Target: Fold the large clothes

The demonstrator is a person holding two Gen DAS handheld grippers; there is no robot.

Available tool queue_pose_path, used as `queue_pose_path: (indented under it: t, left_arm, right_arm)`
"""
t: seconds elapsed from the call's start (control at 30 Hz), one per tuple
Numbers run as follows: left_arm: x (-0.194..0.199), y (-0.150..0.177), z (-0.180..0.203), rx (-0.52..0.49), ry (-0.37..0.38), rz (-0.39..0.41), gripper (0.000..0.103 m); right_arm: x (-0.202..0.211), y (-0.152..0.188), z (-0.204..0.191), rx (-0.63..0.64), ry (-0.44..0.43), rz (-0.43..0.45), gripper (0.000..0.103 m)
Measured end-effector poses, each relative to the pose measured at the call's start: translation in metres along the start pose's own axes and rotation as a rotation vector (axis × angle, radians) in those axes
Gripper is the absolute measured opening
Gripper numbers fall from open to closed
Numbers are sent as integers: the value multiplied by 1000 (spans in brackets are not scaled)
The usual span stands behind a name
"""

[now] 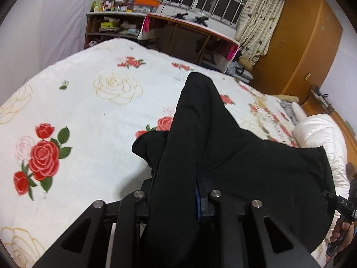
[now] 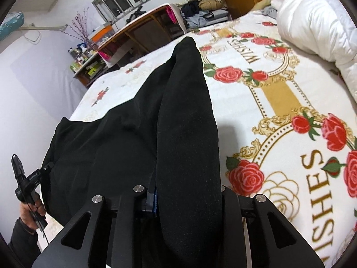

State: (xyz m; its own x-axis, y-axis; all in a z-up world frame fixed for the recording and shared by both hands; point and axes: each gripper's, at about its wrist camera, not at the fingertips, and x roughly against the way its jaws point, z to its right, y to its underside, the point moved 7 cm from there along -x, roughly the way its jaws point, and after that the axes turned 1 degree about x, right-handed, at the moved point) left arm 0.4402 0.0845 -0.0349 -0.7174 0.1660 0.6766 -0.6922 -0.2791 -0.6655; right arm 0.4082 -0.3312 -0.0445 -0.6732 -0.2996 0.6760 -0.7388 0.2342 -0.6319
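The black garment (image 1: 200, 134) lies lengthwise on the bed (image 1: 78, 102), its far tip short of the bed's far edge, its near end lifted off the rose-print blanket (image 2: 279, 116). To the garment's left, in the left wrist view, the blanket is bare and wide, running out to the white wall (image 1: 44, 22). To the garment's right, in the right wrist view, there is bare blanket up to a rolled white duvet (image 2: 316, 22) at the bed's far right. Beyond the garment's tip a wooden desk (image 1: 189, 33) stands close against the bed's far edge, with a cluttered shelf (image 1: 111, 26) left of it and a wardrobe (image 1: 301, 44) right of it.

The left claw (image 1: 176, 192) points down along the garment and pinches its near left edge; cloth fills the narrow gap between the fingers. The right claw (image 2: 185, 192) points the same way and pinches the near right edge likewise. The cloth hangs slack between the two. Each view shows the other handle gripped by a hand (image 2: 31, 210) beside the garment.
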Motion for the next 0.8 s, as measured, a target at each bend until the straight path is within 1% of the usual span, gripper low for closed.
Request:
queue_pose_path:
  t: [0.1,0.2,0.37,0.47,0.6,0.73,0.8]
  left_arm:
    - [26,0,0,-9,9,11,24]
    - [57,9,0,-16,19,27,24]
    - [105,34,-4,-15,38,43,24]
    - [124,53,-6,-19,45,42,24]
    - [130,83,-10,-13,43,25,24]
    - [122,115,-19,-9,26,-6,24]
    - [111,128,-23,-26,0,-28,24]
  right_arm:
    - [25,6,-10,8,-13,11,26]
    - [54,19,-22,13,-29,23,26]
    - [96,51,-33,3,-56,35,26]
    - [110,73,-33,-8,-58,29,26]
    - [115,101,-26,-31,-53,6,26]
    - [104,128,-11,-55,-36,-33,26]
    - [94,137,-2,-71,-26,-56,27]
